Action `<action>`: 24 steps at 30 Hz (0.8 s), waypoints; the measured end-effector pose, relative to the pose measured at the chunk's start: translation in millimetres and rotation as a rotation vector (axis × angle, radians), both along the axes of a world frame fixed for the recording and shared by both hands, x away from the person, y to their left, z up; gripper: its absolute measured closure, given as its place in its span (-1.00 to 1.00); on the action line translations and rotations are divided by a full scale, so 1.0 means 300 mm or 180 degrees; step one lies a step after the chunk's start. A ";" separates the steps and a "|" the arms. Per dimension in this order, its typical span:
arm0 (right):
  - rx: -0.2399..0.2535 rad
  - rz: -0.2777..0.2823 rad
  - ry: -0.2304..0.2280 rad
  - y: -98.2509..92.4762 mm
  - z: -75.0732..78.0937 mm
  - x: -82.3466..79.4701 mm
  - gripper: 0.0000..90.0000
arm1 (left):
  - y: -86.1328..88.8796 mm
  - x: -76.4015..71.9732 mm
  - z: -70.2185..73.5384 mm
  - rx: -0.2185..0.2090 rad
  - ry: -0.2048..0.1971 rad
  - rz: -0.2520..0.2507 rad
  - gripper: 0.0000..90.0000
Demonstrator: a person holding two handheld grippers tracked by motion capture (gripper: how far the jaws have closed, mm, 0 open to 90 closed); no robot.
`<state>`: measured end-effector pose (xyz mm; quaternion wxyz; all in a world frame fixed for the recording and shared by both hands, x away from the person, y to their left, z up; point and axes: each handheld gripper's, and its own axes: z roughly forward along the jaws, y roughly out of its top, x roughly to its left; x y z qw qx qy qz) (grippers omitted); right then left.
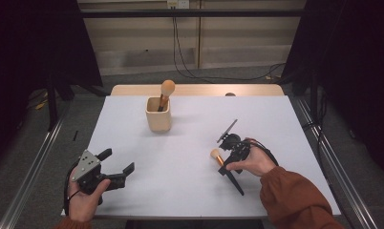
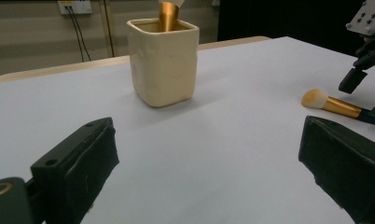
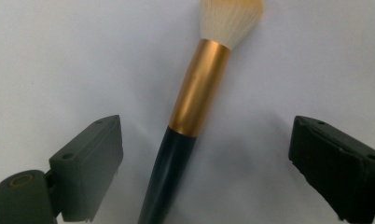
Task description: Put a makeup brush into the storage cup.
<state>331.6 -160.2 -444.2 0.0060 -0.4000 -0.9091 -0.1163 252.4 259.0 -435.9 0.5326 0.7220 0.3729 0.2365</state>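
Observation:
A makeup brush [image 1: 227, 168] with a dark handle, gold ferrule and pale bristles lies flat on the white table [image 1: 180, 191], right of the middle. My right gripper [image 1: 232, 155] hovers over it, pointing down. In the right gripper view the brush [image 3: 195, 102] lies between the wide-apart jaws of my right gripper [image 3: 206, 128], and neither pad touches it. My left gripper [image 1: 117, 161] is open and holds nothing at the front left. A cream square cup [image 1: 158, 114] at the back holds a second brush [image 1: 166, 90] upright.
The left gripper view looks across the table at the cup [image 2: 163, 60], the lying brush [image 2: 337, 106] and the right gripper [image 2: 363, 60]. A wooden strip [image 1: 195, 89] borders the table's far edge. Metal rails [image 1: 324, 143] run along both sides, with cables on the floor behind.

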 end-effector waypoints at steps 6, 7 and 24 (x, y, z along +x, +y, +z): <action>-0.0076 0.0065 0.0021 0.016 -0.019 0.000 -0.57 | 0.000 0.000 0.000 0.0014 -0.0008 -0.0006 -0.91; -0.0071 0.0073 0.0014 0.018 -0.022 0.000 -0.55 | 0.000 0.001 0.000 0.0017 -0.0008 -0.0006 -0.91; -0.0293 0.0108 -0.0071 0.053 -0.027 -0.015 -0.17 | -0.002 0.001 -0.003 0.0036 0.0002 -0.0022 -0.91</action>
